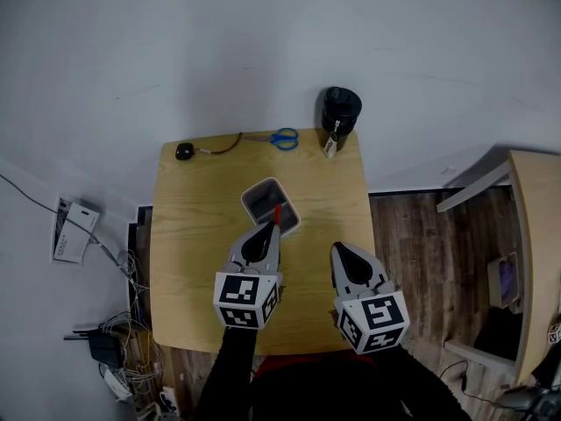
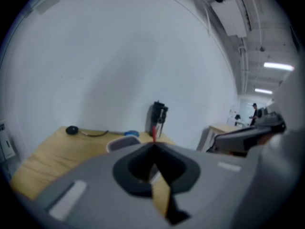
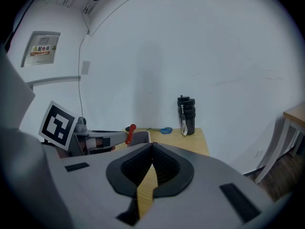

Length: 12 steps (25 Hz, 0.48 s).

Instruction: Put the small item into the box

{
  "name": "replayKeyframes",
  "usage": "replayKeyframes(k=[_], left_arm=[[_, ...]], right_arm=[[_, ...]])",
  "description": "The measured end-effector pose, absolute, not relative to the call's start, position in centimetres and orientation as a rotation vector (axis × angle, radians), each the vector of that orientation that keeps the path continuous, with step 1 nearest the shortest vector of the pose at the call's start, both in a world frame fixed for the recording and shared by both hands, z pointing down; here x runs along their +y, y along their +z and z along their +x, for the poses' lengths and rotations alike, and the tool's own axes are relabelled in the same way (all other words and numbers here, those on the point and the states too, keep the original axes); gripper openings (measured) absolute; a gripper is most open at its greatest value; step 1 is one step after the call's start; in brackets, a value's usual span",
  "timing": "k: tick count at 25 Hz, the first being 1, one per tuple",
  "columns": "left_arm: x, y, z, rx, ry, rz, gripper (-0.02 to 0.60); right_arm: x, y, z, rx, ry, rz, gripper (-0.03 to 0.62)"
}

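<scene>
One small red item (image 1: 277, 213) is clamped in the left tool's (image 1: 273, 228) tips, its long axis pointing far, right over the near rim of the gray box (image 1: 259, 188). The right tool (image 1: 337, 251), jaws together on nothing, hangs nearer and further right.

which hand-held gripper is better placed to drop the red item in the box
Left. The left hand-held gripper is shut on the small red item, with its tips at the near edge of the box. The right hand-held gripper is shut, empty, and off to one side.
</scene>
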<state>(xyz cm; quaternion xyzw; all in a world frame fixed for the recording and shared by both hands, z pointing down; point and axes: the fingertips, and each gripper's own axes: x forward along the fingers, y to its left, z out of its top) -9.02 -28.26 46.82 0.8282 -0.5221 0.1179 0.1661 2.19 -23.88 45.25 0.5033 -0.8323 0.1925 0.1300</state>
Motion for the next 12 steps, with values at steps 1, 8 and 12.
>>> replayKeyframes(k=[1,8,12], left_arm=[[-28.3,47.1,-9.0,-1.484,0.351,2.355,0.005],[-28.7,49.1,-8.7,-1.469,0.424,2.328,0.005],[-29.0,49.9,-8.5,-1.464,0.461,2.324,0.005]], right_arm=[[-23.9,45.4,2.2,-2.416,0.562,1.462,0.008],[-24.5,46.2,2.2,-2.403,0.579,1.453,0.008],[-24.7,46.7,2.2,-2.397,0.596,1.446,0.008]])
